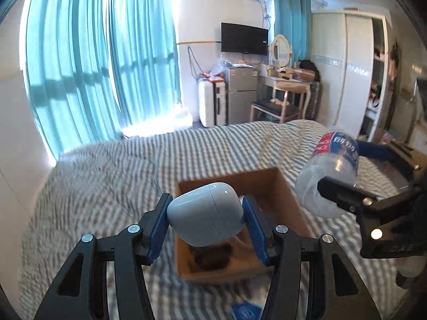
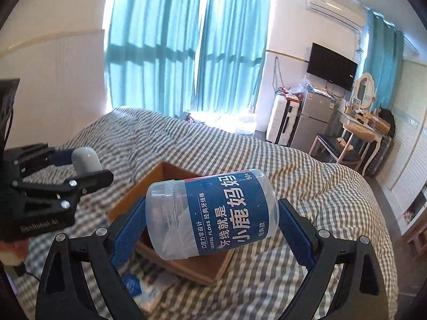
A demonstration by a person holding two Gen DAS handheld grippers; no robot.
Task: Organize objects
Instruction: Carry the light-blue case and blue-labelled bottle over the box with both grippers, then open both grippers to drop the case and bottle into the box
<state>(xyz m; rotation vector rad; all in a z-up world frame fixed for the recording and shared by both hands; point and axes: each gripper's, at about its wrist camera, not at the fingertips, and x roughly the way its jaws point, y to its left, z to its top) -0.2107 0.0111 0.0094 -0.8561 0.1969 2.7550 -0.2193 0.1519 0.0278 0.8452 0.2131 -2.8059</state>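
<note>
Cardboard box [image 1: 269, 186] at lower center waits: your left hand-held gripper [image 1: 206, 214] grips the earbud case [image 1: 205, 213], the right hand-held gripper [image 2: 210, 213] the floss jar [image 2: 213, 213]; lower each inside before releasing.

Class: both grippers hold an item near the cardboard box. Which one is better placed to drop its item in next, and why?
Probably the left gripper: its grey case hangs over the open cardboard box. In that view the right gripper holds its floss jar beside the box's edge.

The earbud case [image 1: 205, 213] is smooth, glossy grey plastic. The floss jar [image 2: 213, 213] is clear plastic with a blue paper label. The box [image 1: 269, 184] is matt brown cardboard on the bed's [image 1: 106, 176] checked cloth.
</note>
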